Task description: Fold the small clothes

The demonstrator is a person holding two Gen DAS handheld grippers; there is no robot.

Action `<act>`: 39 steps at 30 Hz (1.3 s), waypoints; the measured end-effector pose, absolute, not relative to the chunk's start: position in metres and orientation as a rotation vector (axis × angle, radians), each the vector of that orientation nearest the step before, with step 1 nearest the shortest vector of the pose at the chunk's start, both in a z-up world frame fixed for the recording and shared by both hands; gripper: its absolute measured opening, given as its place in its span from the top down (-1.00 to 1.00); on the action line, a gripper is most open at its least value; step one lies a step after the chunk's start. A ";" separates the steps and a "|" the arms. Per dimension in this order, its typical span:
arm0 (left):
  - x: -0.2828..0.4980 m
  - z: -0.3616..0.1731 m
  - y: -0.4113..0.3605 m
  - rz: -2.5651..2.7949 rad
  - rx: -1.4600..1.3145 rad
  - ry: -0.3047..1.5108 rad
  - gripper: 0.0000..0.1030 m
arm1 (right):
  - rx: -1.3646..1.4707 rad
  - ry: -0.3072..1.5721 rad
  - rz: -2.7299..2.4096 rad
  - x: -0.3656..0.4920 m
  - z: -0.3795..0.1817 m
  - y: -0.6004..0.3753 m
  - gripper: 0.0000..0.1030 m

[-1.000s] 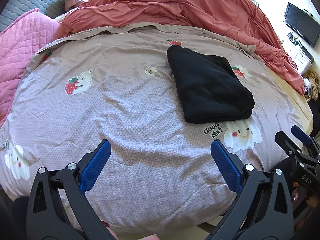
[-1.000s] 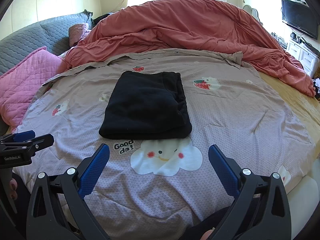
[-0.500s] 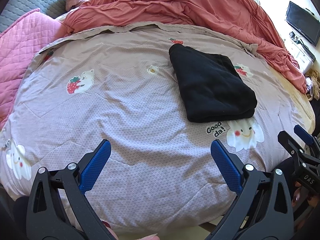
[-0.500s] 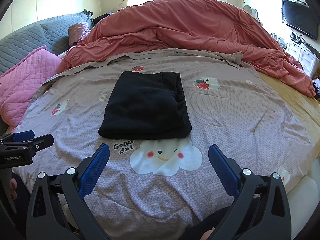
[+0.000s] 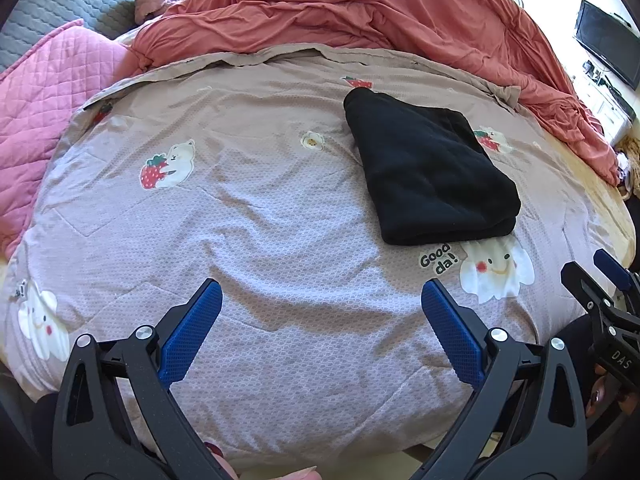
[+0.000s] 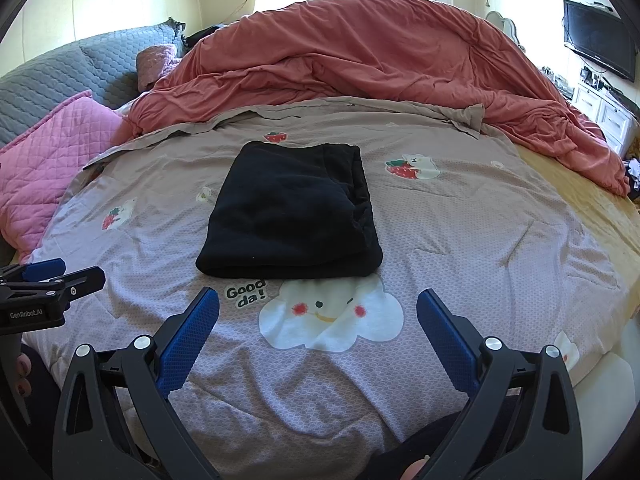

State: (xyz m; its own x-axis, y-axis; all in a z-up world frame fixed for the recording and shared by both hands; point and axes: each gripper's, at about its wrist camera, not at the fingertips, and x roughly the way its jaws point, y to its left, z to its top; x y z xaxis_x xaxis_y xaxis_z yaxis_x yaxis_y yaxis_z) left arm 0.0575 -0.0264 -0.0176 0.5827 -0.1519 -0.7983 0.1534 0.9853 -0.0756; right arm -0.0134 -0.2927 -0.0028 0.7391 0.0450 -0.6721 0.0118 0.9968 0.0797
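Item: black garment (image 6: 289, 210), folded into a rectangle, lying on the bed's mauve printed cover (image 6: 460, 240), just behind the cloud print (image 6: 330, 316). Our left gripper (image 5: 322, 308) and right gripper (image 6: 318, 318): jaws spread wide, holding nothing, well short of it.

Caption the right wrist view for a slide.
Open right gripper hovers before a folded black garment on a cartoon-print bedspread.

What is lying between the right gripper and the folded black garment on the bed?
Nothing visible. Between the right gripper, jaws open, and the black garment lies only bare printed bedspread with a smiling cloud print; no object sits on that stretch.
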 end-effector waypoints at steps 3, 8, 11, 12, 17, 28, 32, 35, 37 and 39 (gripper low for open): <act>0.058 -0.017 -0.027 -0.180 0.001 0.930 -0.83 | 0.081 0.739 0.018 -0.013 -0.003 -0.293 -0.91; 0.057 -0.017 -0.027 -0.172 0.005 0.925 -0.83 | 0.080 0.739 0.019 -0.013 -0.003 -0.293 -0.91; 0.057 -0.016 -0.028 -0.171 0.010 0.925 -0.83 | 0.080 0.739 0.019 -0.013 -0.003 -0.293 -0.91; 0.057 -0.016 -0.028 -0.174 0.010 0.925 -0.83 | 0.080 0.739 0.019 -0.013 -0.002 -0.292 -0.91; 0.058 -0.016 -0.027 -0.181 0.010 0.930 -0.83 | 0.080 0.739 0.019 -0.013 -0.002 -0.293 -0.91; 0.057 -0.018 -0.029 -0.184 0.009 0.933 -0.83 | 0.078 0.738 0.018 -0.013 -0.003 -0.295 -0.91; 0.057 -0.018 -0.029 -0.182 0.013 0.933 -0.83 | 0.077 0.738 0.017 -0.014 -0.003 -0.296 -0.91; 0.057 -0.018 -0.028 -0.187 0.009 0.938 -0.83 | 0.079 0.737 0.016 -0.014 -0.003 -0.295 -0.91; 0.058 -0.020 -0.027 -0.192 -0.002 0.945 -0.83 | 0.079 0.736 0.016 -0.014 -0.003 -0.295 -0.91; 0.058 -0.021 -0.026 -0.192 -0.003 0.948 -0.83 | 0.079 0.734 0.014 -0.015 -0.002 -0.297 -0.91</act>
